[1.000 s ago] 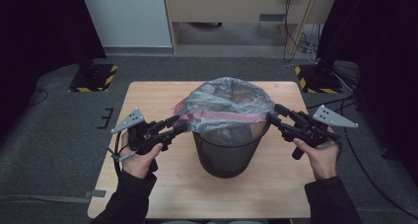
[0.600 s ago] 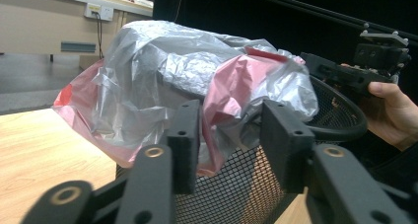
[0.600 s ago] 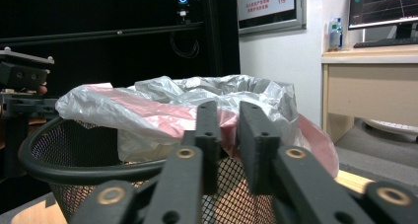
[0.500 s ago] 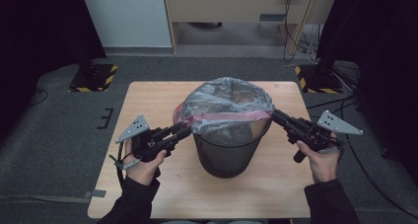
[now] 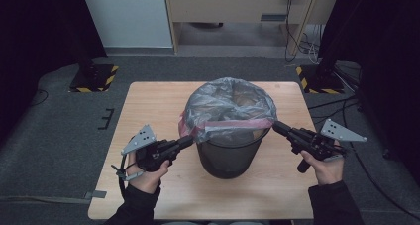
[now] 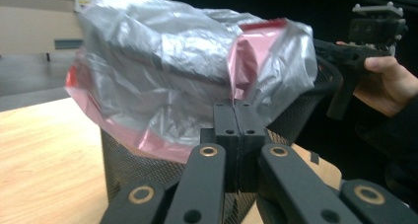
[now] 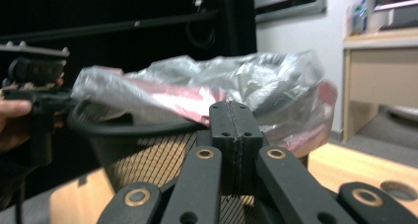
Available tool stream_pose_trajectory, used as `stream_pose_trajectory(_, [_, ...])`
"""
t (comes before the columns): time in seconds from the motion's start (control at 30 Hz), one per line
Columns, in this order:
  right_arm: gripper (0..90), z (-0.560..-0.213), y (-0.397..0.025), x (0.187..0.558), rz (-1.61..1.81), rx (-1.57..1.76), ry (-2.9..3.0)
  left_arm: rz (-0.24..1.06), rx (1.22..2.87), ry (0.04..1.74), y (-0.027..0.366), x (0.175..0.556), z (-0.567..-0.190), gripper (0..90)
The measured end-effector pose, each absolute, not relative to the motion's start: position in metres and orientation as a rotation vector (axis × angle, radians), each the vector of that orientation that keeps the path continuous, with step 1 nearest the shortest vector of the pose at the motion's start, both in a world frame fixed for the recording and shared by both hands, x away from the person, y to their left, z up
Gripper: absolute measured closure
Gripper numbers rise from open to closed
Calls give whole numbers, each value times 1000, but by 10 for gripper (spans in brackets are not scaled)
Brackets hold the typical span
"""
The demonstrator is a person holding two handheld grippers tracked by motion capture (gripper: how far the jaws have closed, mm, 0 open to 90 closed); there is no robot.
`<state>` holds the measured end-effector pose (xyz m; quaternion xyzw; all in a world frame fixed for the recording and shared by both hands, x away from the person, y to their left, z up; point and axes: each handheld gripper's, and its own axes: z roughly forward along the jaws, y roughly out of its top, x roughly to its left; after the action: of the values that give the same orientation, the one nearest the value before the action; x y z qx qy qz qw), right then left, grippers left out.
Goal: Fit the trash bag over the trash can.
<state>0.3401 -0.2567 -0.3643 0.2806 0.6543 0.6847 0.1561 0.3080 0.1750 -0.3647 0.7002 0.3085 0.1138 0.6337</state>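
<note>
Between the two closed claws, the bag (image 5: pixel 229 106) drapes the bin (image 5: pixel 229 155).

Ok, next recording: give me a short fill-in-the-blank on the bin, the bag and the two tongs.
1. The bag is grey with a ____ edge.
2. The black mesh bin stands on a ____ table.
3. In its own view, the jaws of the left tongs are ____.
4. The right tongs point at the bin's ____.

Missing words: pink; wooden; shut; rim
</note>
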Motion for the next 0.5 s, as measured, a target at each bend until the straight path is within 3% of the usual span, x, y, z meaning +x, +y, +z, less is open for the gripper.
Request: stream_pose_trajectory(0.5, [900,-389,-246,336,1781,865,2067,312,1769,625,153,291,-383,900])
